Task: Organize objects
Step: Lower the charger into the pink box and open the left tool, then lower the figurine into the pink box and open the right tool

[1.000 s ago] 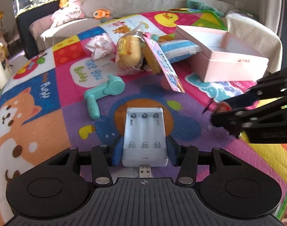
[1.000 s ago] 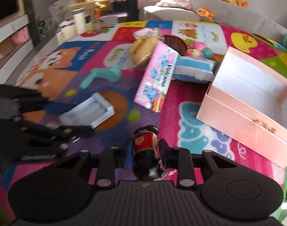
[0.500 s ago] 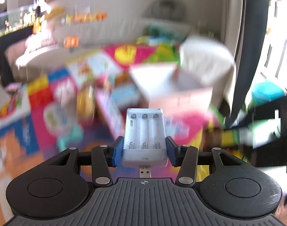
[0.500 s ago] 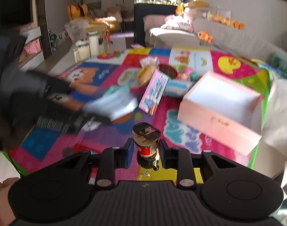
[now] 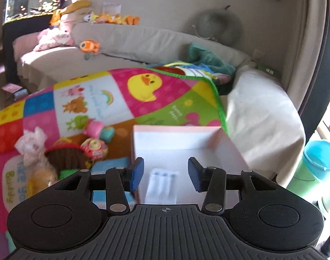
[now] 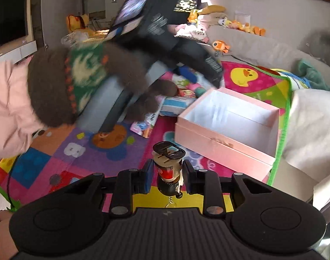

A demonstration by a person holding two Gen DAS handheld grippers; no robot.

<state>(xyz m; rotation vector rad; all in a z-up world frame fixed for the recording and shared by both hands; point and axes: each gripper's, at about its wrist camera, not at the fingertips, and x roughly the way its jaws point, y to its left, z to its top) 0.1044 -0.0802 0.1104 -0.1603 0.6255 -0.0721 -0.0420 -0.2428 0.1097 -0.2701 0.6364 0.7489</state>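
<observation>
Left wrist view looks down over the pink box (image 5: pixel 227 145), which fills the centre of the frame. The left gripper (image 5: pixel 166 174) hangs above it with its blue pads (image 5: pixel 136 174) spread wide and nothing between them. A white battery charger (image 5: pixel 161 185) lies on the white floor of the box, at about 6 o'clock from the box's middle, blurred, directly under the gap between the pads. At 9 o'clock from the box, a cluster of things sits on the colourful play mat (image 5: pixel 113 99): a brown knitted item (image 5: pixel 66 157), a bagged bun (image 5: pixel 42 176) and a pink round toy (image 5: pixel 94 147).

Right wrist view shows the right gripper (image 6: pixel 168 176) closed on a small figurine corkscrew (image 6: pixel 168 169), held upright, its black flat top above the pads and a metal spiral showing below. The pink box (image 6: pixel 221 145) stands open at 1 o'clock from this gripper, on the mat (image 6: pixel 121 149). At 10 o'clock a gloved hand (image 6: pixel 82 84), brown and green, grips the other tool, reaching toward the box; it is motion-blurred.
</observation>
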